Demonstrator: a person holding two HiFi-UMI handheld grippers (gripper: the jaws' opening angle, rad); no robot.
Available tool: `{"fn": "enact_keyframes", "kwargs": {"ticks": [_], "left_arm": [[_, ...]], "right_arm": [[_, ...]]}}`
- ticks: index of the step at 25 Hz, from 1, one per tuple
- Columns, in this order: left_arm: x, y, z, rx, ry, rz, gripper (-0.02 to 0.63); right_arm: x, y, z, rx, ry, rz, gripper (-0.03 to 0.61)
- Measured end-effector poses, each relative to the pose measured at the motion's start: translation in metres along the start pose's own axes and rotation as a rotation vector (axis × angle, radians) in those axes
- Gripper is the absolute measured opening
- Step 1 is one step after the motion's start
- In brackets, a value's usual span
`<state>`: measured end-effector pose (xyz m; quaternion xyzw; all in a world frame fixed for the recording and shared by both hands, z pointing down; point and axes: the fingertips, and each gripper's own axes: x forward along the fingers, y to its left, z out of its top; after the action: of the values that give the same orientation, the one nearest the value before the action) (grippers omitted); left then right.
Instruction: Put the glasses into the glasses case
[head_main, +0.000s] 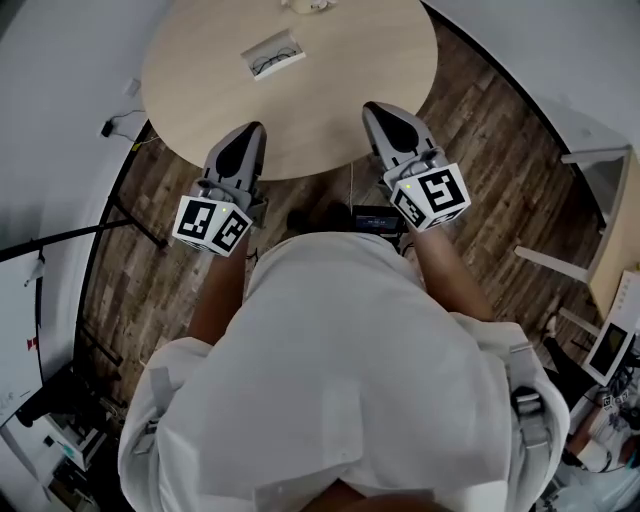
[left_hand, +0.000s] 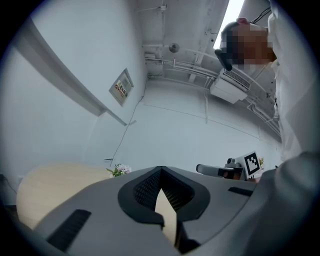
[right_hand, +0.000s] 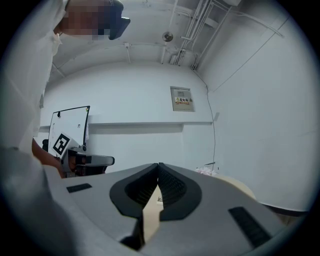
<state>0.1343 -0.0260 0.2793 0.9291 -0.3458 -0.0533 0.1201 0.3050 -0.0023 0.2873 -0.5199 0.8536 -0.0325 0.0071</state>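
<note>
A white rectangular glasses case (head_main: 272, 55) lies open on the far part of the round wooden table (head_main: 330, 120), with a thin dark shape inside that looks like the glasses. My left gripper (head_main: 250, 132) hovers over the table's near edge at the left and my right gripper (head_main: 378, 110) at the right, both well short of the case. In the left gripper view the left gripper (left_hand: 160, 171) has its jaws meeting at the tips with nothing between them. The right gripper (right_hand: 159, 167) looks the same in its own view. The case shows in neither gripper view.
A small bunch of flowers (head_main: 312, 5) stands at the table's far edge. On the wooden floor under the near edge lies a dark device (head_main: 375, 218). A light desk and chair frame (head_main: 600, 200) stand at the right and a black stand (head_main: 60, 240) at the left.
</note>
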Motion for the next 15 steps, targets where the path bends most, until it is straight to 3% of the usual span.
{"fn": "enact_keyframes", "kwargs": {"ticks": [4, 15], "left_arm": [[-0.003, 0.011, -0.008, -0.034, -0.021, 0.005, 0.012], [0.012, 0.010, -0.028, -0.021, 0.035, -0.003, 0.011]], "right_arm": [[-0.003, 0.000, -0.001, -0.003, 0.007, -0.032, 0.023], [-0.002, -0.009, 0.000, 0.010, 0.004, -0.052, 0.023]]}}
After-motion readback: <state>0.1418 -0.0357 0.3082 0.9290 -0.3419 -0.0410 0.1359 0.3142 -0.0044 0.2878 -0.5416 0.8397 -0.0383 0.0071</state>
